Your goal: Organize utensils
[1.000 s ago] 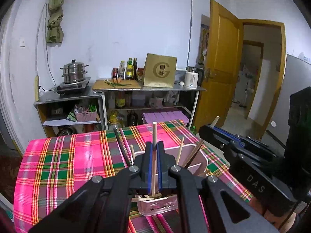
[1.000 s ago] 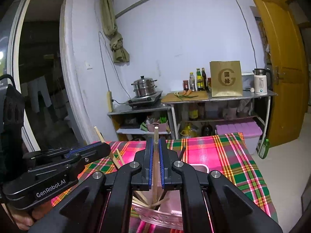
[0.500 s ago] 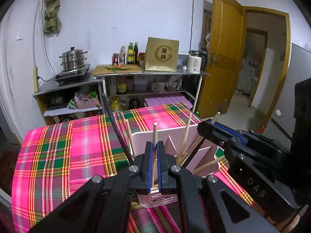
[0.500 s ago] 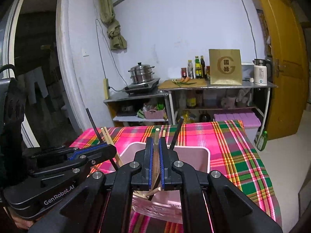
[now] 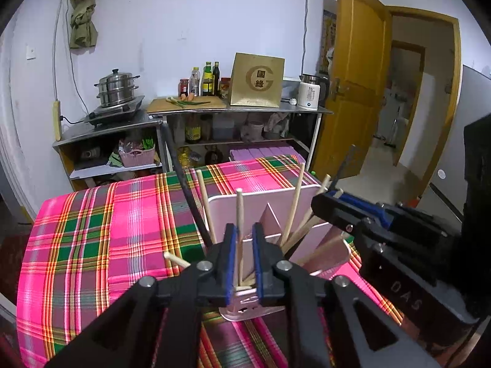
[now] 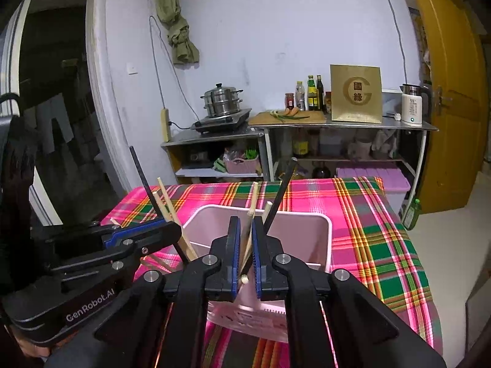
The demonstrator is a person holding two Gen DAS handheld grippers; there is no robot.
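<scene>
The pink utensil holder (image 5: 307,202) sits directly below and ahead of both grippers. The left gripper (image 5: 244,239) has just been opening: its jaws stand slightly apart, with a wooden chopstick (image 5: 239,214) upright between them, clear of the right pad. The right gripper (image 6: 244,239) has likewise just been opening; a second wooden chopstick (image 6: 251,211) leans between its parted jaws inside the holder.
</scene>
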